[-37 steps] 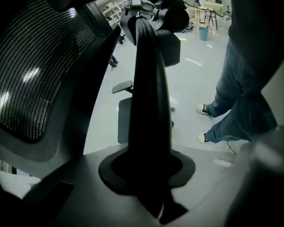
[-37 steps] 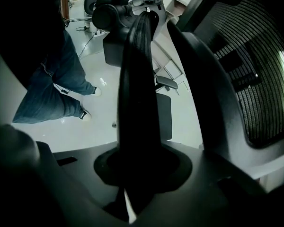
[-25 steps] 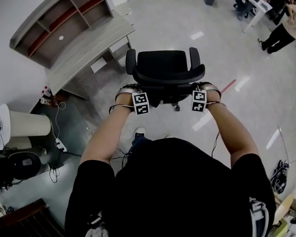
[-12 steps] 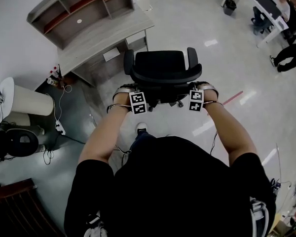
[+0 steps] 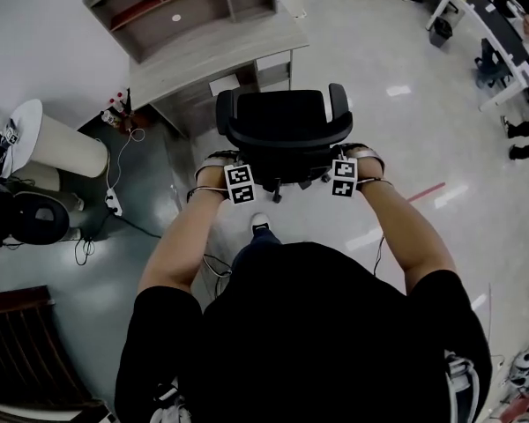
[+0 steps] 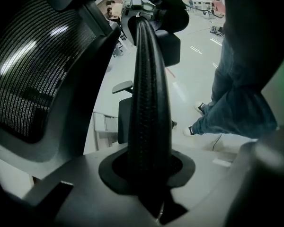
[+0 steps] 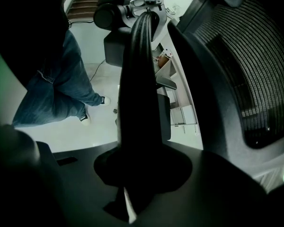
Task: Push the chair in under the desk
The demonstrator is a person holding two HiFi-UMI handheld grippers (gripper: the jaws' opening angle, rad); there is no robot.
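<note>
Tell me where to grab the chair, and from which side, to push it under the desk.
Grip the backrest by its outer edges, one per side, coming from behind. The chair faces the desk, so a push through the upright back should drive it straight in. The left gripper and right gripper are clamped on those edges, with the person standing behind.

white cylinder (image 5: 66, 152) — left | power strip (image 5: 113, 203) | red floor tape (image 5: 428, 190)

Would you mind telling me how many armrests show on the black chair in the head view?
2, both on the black chair: the left armrest nearer the desk, the right armrest on the side away from it. Neither is hidden.
</note>
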